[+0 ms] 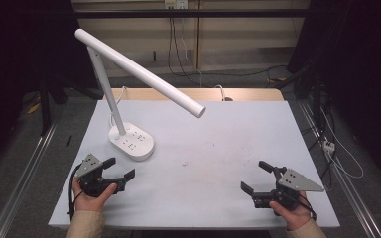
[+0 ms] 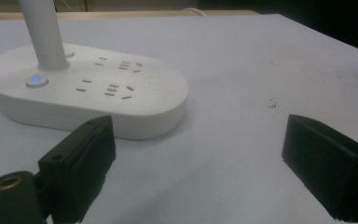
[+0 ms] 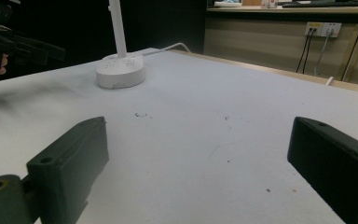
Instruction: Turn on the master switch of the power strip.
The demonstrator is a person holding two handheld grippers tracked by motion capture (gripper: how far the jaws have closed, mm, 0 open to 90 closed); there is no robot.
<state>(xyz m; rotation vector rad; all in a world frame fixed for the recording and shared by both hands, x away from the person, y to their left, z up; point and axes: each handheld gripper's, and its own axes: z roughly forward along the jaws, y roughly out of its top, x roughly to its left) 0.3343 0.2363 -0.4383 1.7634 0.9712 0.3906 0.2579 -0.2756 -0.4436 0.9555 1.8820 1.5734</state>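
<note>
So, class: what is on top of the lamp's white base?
On the lamp base: the upright stem, a blue-lit button and two groups of socket slots. The stem hides what lies behind it.

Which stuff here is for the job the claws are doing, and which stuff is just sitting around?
For the job:
- white desk lamp, nearest the claws
- its oval base with sockets and lit blue button
- left claw, open
- right claw, open

Just sitting around:
- table, bare but for small specks
- cables on the floor
- wall sockets
</note>
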